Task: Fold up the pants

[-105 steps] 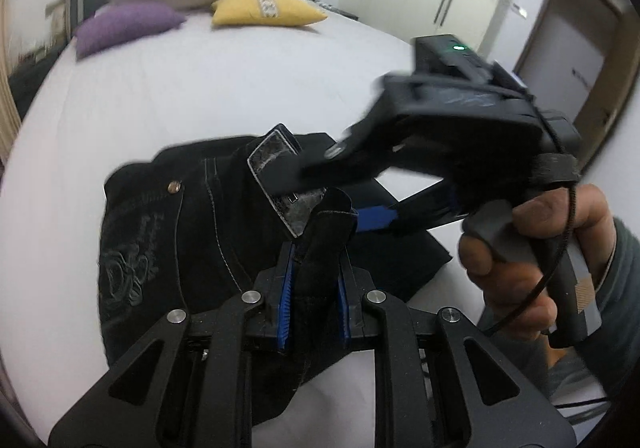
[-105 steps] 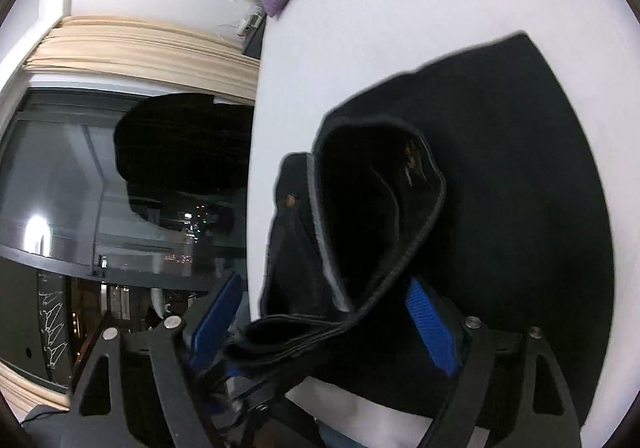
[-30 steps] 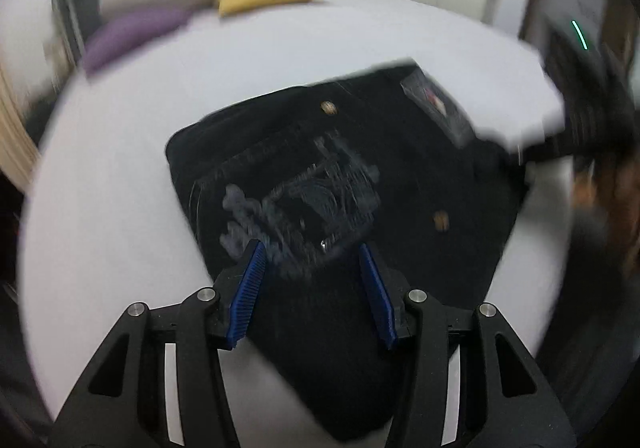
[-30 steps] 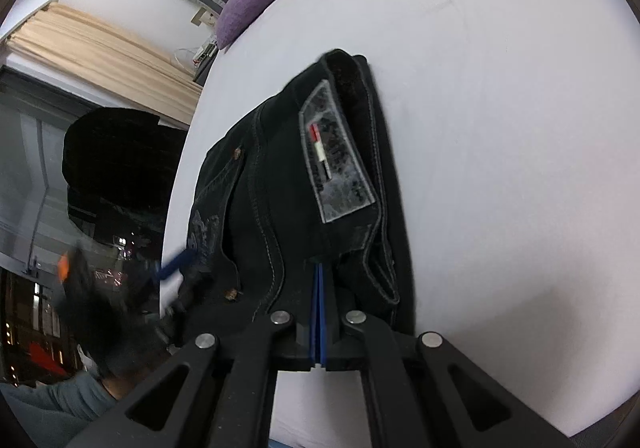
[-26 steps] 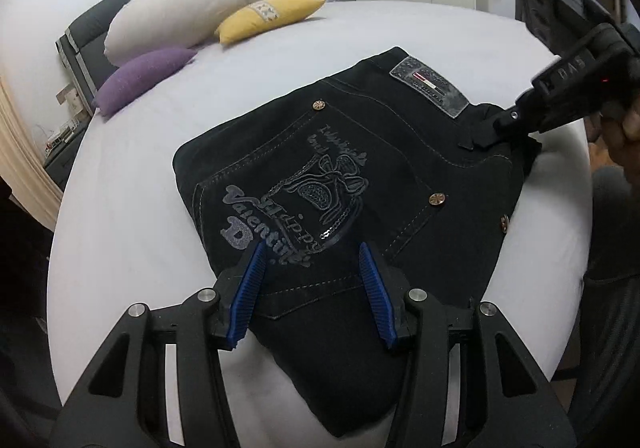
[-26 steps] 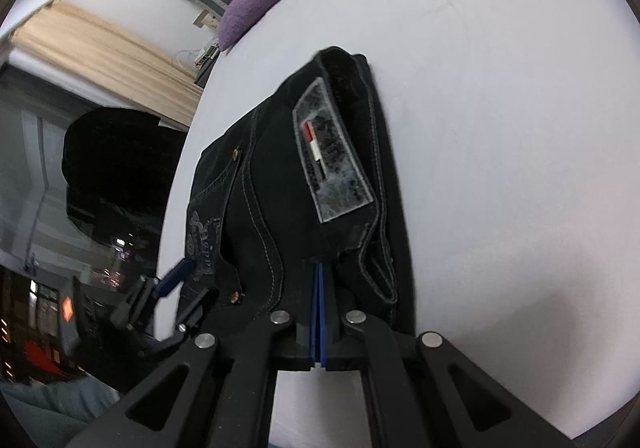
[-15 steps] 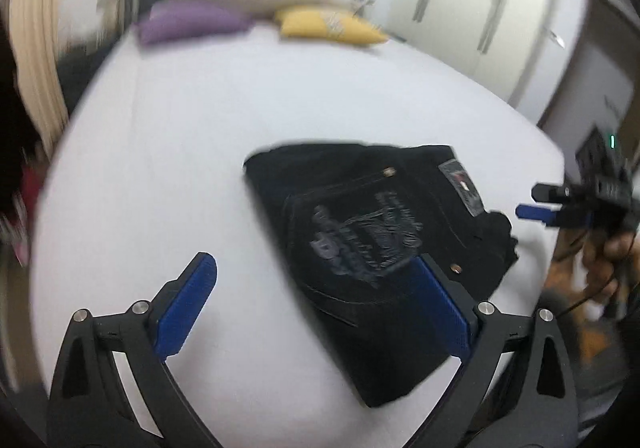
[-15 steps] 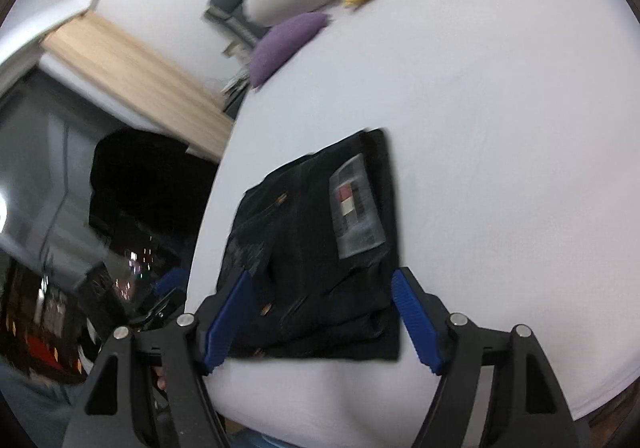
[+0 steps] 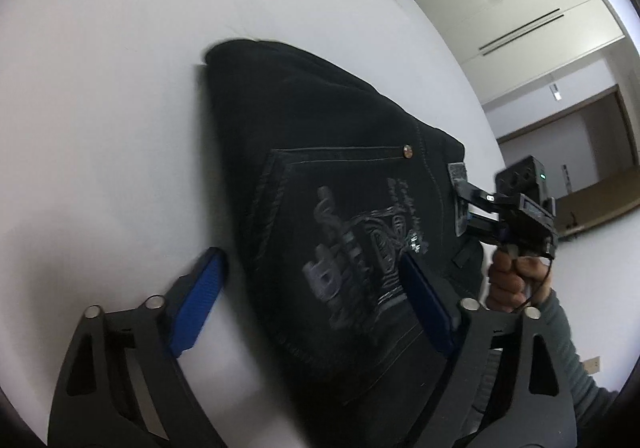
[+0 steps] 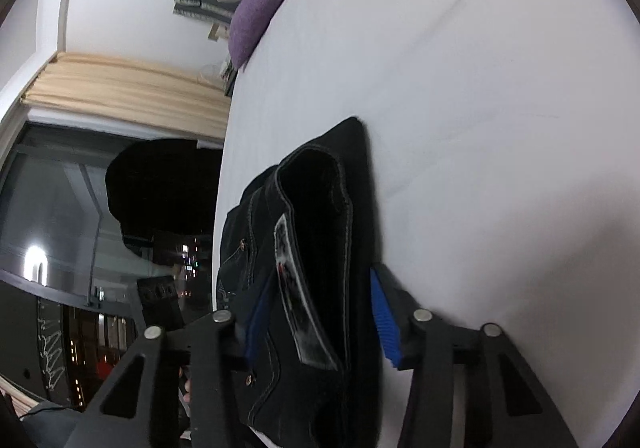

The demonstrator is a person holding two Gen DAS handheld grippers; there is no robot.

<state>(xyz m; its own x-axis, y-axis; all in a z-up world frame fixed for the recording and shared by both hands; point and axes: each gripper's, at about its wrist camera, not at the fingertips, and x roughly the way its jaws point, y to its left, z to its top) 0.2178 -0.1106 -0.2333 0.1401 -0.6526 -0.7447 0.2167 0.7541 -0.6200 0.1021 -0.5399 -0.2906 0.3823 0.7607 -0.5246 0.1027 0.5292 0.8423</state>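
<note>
Folded pants (image 9: 340, 232) are lying on the bed (image 9: 100, 108), their long axis running away from the left gripper (image 9: 308, 300), whose jaws, just closing, are straddling the near edge (unpinched). The right gripper (image 10: 316, 320) is bracketing the waistband end, jaws half-open, closing, gripping nothing.

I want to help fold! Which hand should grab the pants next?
Probably right. The right hand-held gripper already straddles the waistband edge of the black jeans, so it need only close. The left hand-held gripper spans the flat pocket area, with no edge to pinch.
</note>
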